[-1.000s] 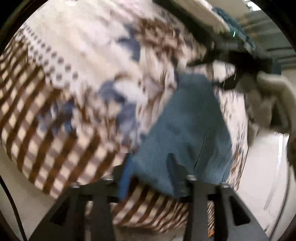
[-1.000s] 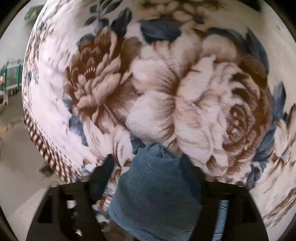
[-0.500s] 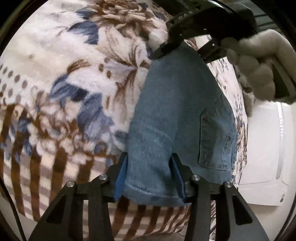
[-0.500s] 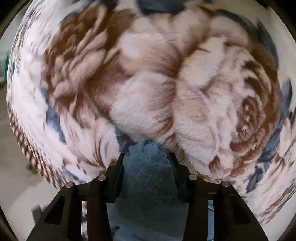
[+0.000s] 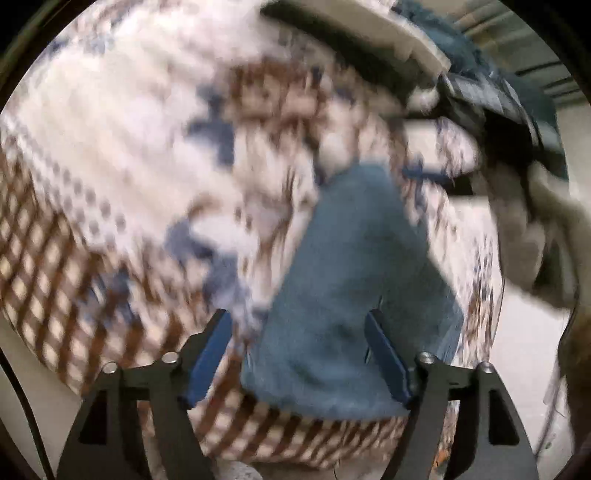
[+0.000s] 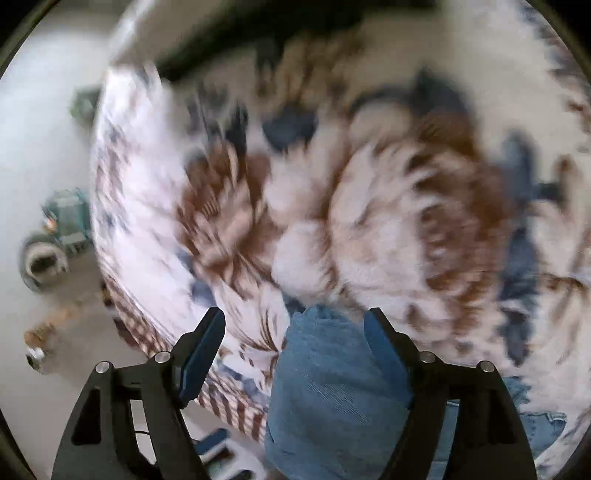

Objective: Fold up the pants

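Observation:
The blue denim pants (image 5: 354,280) lie folded on a fleece blanket with brown and blue flowers (image 5: 147,147). My left gripper (image 5: 299,350) is open, its blue-padded fingers spread over the near edge of the denim. My right gripper (image 6: 295,347) is open too, with a bunched end of the pants (image 6: 332,391) lying between its fingers, against the right one. The blanket's big rose print (image 6: 388,206) fills the right wrist view. Both views are blurred by motion.
The other gripper and a fleece-sleeved hand (image 5: 524,221) show at the right in the left wrist view. A white headboard edge (image 5: 369,33) runs along the top. Pale floor (image 6: 44,129) with a green-blue object (image 6: 66,221) lies to the left of the bed.
Both grippers have opened and let go of the denim. Both have pulled back from the pants, which now lie on the blanket.

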Available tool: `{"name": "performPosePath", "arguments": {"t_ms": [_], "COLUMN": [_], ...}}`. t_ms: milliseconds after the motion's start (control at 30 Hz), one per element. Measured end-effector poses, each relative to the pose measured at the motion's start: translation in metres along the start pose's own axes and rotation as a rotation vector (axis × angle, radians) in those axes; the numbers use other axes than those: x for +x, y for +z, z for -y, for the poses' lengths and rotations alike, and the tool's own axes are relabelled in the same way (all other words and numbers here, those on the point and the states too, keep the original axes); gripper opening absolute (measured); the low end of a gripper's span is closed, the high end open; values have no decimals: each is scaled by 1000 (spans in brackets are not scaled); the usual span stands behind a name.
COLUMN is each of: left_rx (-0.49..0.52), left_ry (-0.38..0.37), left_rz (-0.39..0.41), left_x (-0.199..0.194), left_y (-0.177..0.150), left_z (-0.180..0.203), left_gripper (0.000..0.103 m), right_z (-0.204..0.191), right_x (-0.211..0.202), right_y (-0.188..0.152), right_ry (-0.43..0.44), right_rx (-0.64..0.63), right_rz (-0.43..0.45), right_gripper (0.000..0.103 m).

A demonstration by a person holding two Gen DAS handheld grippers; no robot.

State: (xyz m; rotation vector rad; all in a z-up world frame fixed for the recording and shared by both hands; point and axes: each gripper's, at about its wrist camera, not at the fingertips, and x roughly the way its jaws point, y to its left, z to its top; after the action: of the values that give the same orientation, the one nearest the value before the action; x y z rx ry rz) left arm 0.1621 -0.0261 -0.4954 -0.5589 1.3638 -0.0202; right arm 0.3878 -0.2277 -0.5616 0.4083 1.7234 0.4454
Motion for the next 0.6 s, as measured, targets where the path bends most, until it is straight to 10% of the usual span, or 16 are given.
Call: {"name": "performPosePath", "arguments": {"t_ms": [300,600], "left_rx": [145,305], "left_ry": [43,69], "left_rz": [16,-172], "left_x": [33,104], "left_y": [70,84], "left_z": [39,73], "left_gripper": [103,103], "right_z": [126,257], "right_x": [-103,-63], "right_y": [-110,-223], "right_ry": [11,12], "right_rx": [260,645], "right_rz": [304,220], "right_gripper": [92,92]}}
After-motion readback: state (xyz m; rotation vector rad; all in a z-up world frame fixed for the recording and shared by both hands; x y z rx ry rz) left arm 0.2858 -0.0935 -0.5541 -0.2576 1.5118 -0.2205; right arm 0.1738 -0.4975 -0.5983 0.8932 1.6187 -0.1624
